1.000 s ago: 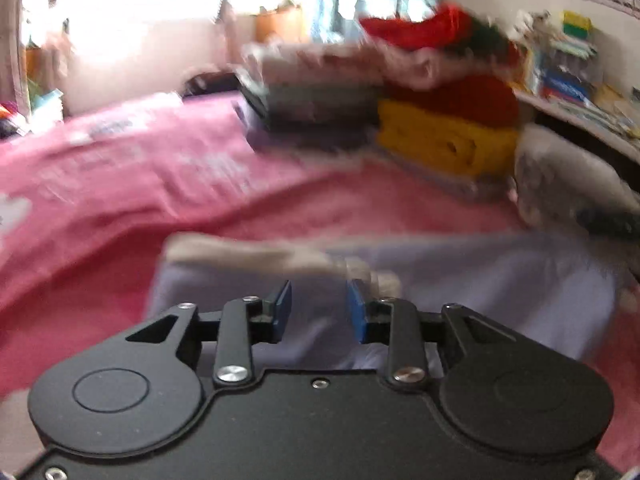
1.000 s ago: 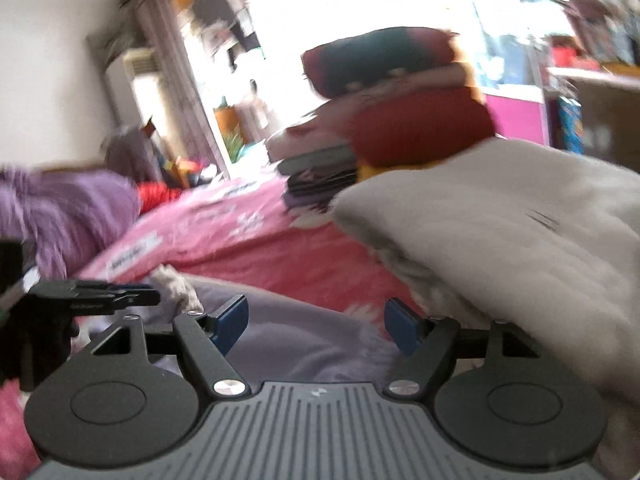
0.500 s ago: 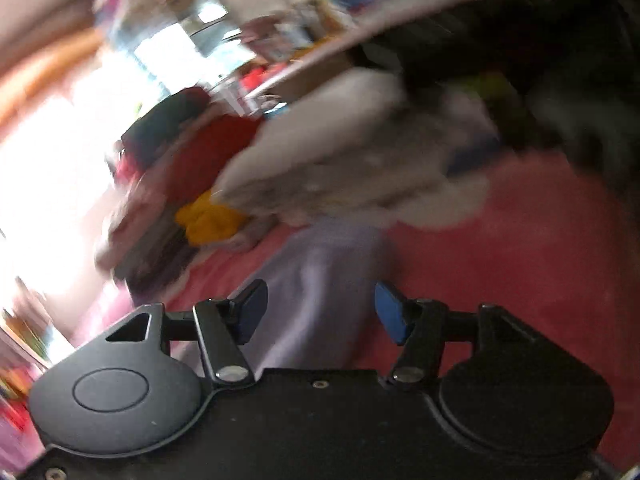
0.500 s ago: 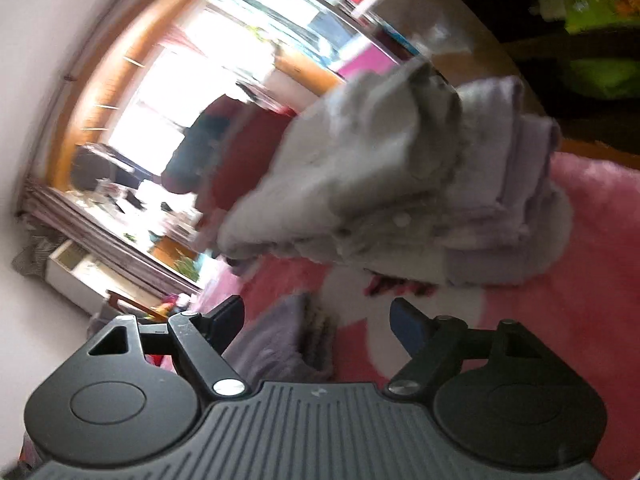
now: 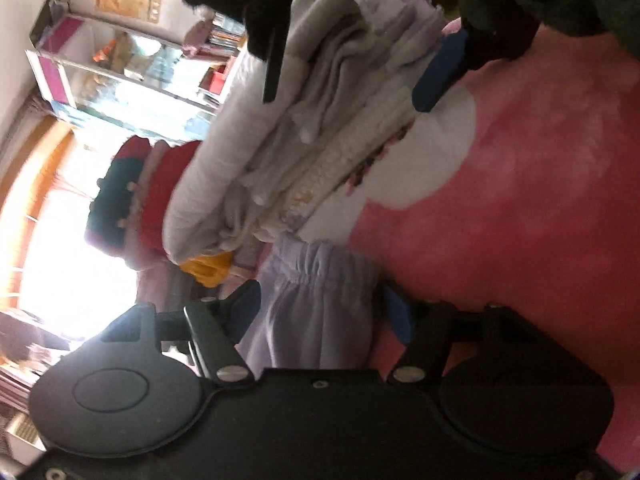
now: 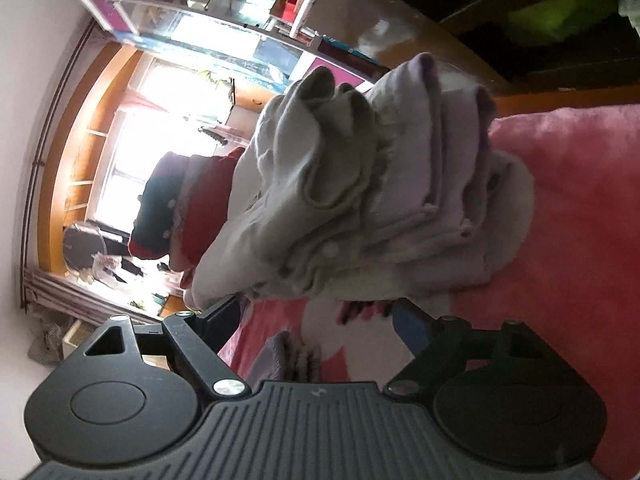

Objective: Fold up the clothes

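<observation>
Both cams are tilting hard sideways right now, so bear with me. My left gripper (image 5: pixel 320 312) is sitting wide open, and the gathered waistband of a lilac garment (image 5: pixel 316 304) is lying right in the gap between the blue pads, not pinched by either one. It's resting on the pink blanket (image 5: pixel 540 200), just beside a stack of folded pale clothes (image 5: pixel 328 128), mostly grey and lavender layers.

My right gripper (image 6: pixel 320 320) is spread wide too and holding nothing. In the left wrist view I'm seeing its other end up top, one blue fingertip (image 5: pixel 440 72) sitting against the side of that pale stack. From the right wrist view the same stack (image 6: pixel 380 184) is filling the middle, and a bit of the lilac garment (image 6: pixel 280 354) is peeking out just ahead of the gripper body.

Behind the pale stack there's another pile of folded stuff, red and dark green (image 5: pixel 132 196) with something yellow (image 5: pixel 208 268) at the bottom.

As for containers: there's a glass-fronted cabinet (image 6: pixel 192 28) with pink edging near the bright window, and I can't make out what's inside beyond some blurry shapes.
</observation>
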{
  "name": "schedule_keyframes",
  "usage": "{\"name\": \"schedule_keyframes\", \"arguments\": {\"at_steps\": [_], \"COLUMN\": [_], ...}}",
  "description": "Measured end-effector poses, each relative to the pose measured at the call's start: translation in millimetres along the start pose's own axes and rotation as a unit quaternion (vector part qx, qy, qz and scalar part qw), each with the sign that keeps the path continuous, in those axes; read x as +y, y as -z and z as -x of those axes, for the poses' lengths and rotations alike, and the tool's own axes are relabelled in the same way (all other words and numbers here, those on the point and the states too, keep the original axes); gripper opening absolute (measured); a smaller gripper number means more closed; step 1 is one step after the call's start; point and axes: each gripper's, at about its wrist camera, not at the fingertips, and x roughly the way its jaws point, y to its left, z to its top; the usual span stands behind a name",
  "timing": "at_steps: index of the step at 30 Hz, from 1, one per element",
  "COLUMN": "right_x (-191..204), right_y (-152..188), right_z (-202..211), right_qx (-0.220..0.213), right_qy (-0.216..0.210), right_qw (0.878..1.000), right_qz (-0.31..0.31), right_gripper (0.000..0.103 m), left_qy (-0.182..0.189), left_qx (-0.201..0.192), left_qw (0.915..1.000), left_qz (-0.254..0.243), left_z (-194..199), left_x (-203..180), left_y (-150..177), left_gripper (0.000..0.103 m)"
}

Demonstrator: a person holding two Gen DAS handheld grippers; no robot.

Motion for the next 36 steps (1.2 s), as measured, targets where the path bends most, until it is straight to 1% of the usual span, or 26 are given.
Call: {"name": "schedule_keyframes", "arguments": {"at_steps": [1,2,3,4,5,7,8,9,10,11,12,13,15,16,18,20,21,23,27,33,35,36], "right_x": [2,4,7,10,13,22,26,31,36,41,47,52,58,60,66,67,67,69,69,80,83,84], "right_y": [1,3,4,6,7,12,15,17,19,22,24,26,32,35,40,44,46,48,55,79,86,89], "right_z": [-3,-5,-7,-7,-7,-8,-9,-9,-7,-8,-9,-10,-13,-14,-19,-20,-20,-23,-21,-28,-32,-34], "right_qx": [0.001,0.002,0.002,0.002,0.002,0.002,0.0,-0.005,-0.008,-0.008,-0.008,-0.007,0.0,0.005,0.015,0.024,0.028,0.037,0.059,0.102,0.115,0.122], "right_qy": [0.002,0.004,0.005,0.005,0.004,0.001,-0.001,-0.003,-0.005,-0.007,-0.01,-0.011,-0.011,-0.012,-0.013,-0.013,-0.013,-0.014,-0.022,-0.038,-0.039,-0.039], "right_qw": [1.0,1.0,1.0,1.0,0.999,0.998,0.998,0.997,0.996,0.994,0.993,0.991,0.987,0.986,0.982,0.98,0.979,0.977,0.972,0.953,0.948,0.946], "right_qz": [0.006,0.012,0.019,0.027,0.036,0.057,0.068,0.08,0.093,0.107,0.12,0.134,0.158,0.168,0.186,0.197,0.201,0.208,0.226,0.281,0.293,0.298], "right_gripper": [0.083,0.083,0.084,0.084,0.084,0.084,0.084,0.084,0.084,0.084,0.084,0.084,0.084,0.084,0.084,0.084,0.084,0.084,0.084,0.084,0.084,0.084], "left_qy": [0.013,0.027,0.04,0.04,0.041,0.042,0.046,0.05,0.054,0.066,0.08,0.09,0.104,0.108,0.102,0.094,0.089,0.08,0.064,0.068,0.073,0.077], "left_qx": [-0.002,-0.003,-0.005,-0.013,-0.02,-0.035,-0.043,-0.051,-0.059,-0.066,-0.073,-0.079,-0.094,-0.105,-0.115,-0.124,-0.127,-0.134,-0.14,-0.142,-0.129,-0.116], "left_qw": [0.9999,0.9996,0.9991,0.999,0.9984,0.9963,0.993,0.9882,0.9815,0.9683,0.9507,0.9303,0.8819,0.8548,0.8038,0.7465,0.7154,0.6486,0.5686,0.4886,0.4776,0.4765], "left_qz": [0.004,0.008,0.011,0.017,0.032,0.067,0.1,0.135,0.174,0.231,0.291,0.347,0.45,0.497,0.575,0.647,0.681,0.745,0.808,0.858,0.866,0.868], "left_z": [-1,-3,-4,-3,-1,3,6,8,11,12,13,14,16,18,18,19,19,20,16,20,18,15], "left_x": [4,7,10,13,17,29,41,53,67,85,103,120,152,167,181,193,200,212,214,209,207,204], "left_y": [2,3,5,8,10,14,18,22,28,38,49,64,99,120,165,211,234,279,334,374,380,381], "left_gripper": [0.059,0.036,0.029,0.026,0.024,0.023,0.022,0.022,0.022,0.022,0.022,0.022,0.022,0.022,0.021,0.021,0.021,0.021,0.021,0.021,0.021,0.021]}}
